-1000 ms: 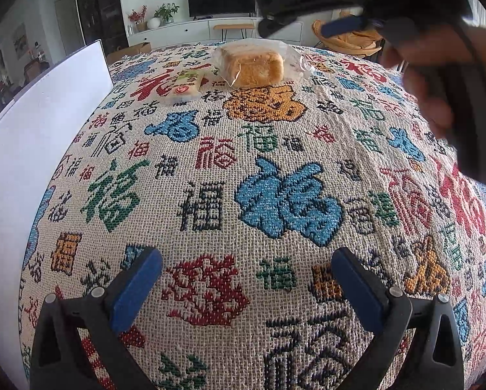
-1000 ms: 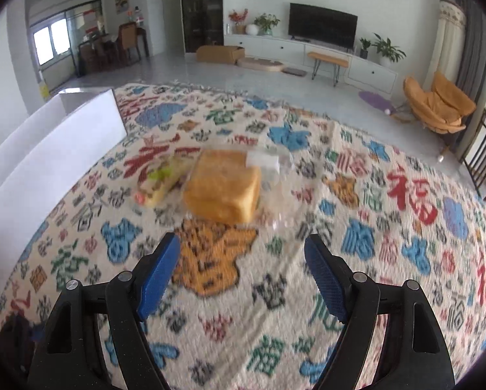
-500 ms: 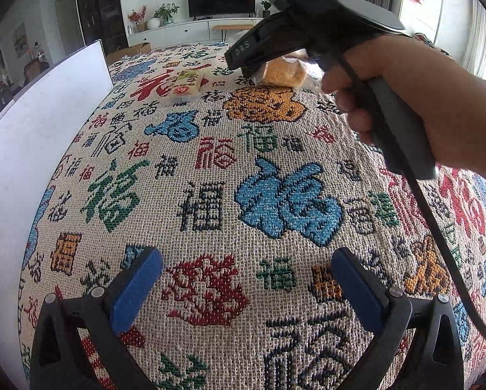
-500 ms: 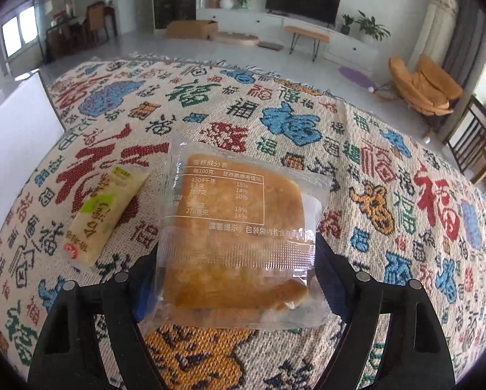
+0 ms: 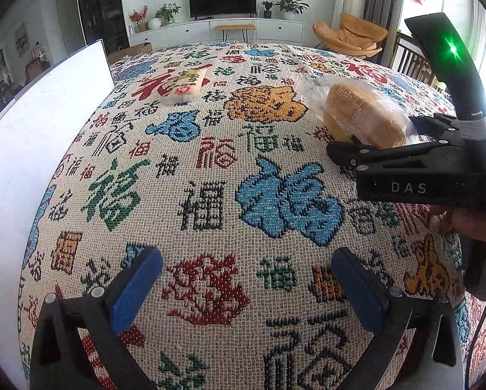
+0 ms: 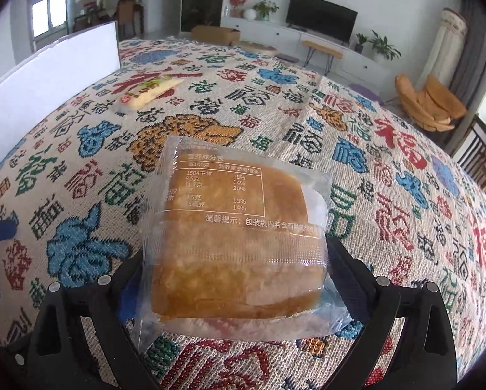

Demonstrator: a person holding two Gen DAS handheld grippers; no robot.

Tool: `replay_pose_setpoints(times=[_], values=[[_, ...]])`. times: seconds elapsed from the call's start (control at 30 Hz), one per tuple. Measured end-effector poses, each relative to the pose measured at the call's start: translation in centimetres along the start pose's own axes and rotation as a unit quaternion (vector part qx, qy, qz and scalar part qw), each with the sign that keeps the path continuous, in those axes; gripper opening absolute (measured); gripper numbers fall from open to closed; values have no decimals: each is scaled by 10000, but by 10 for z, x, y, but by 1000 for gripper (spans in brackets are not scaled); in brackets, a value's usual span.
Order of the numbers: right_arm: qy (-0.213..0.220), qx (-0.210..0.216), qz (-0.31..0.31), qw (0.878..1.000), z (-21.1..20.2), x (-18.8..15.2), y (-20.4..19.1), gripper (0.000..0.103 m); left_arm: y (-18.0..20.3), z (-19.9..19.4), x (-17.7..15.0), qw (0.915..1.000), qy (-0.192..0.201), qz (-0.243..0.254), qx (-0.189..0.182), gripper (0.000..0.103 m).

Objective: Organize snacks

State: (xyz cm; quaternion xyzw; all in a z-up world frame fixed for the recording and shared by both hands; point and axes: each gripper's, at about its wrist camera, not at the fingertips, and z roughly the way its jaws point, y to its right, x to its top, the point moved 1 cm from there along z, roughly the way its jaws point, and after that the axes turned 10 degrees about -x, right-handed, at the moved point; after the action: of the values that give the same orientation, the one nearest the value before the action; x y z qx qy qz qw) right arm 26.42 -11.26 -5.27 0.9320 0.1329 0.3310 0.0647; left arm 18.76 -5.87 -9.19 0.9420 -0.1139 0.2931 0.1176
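Showing label (image 6: 220, 191), right view only

The clear-wrapped square bread loaf (image 6: 239, 237) sits between the fingers of the right gripper (image 6: 236, 279), raised above the woven character-patterned tablecloth (image 5: 210, 201) — at the table's right side in the left wrist view. Far and to the left lies the small yellow-green snack packet (image 5: 186, 86), on the cloth. Left of that packet stands the flat white board (image 5: 44, 123) — along the table's left edge. The left gripper (image 5: 246, 289) hangs over the near edge, nothing between its fingers.
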Motion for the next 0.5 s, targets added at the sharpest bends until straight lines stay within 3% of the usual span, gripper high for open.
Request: replay_pose_setpoints(times=[0.5], values=[[-29,86,73,9999,1,-1,-2,99,-1,1,0,10000,2,-4,1,103]])
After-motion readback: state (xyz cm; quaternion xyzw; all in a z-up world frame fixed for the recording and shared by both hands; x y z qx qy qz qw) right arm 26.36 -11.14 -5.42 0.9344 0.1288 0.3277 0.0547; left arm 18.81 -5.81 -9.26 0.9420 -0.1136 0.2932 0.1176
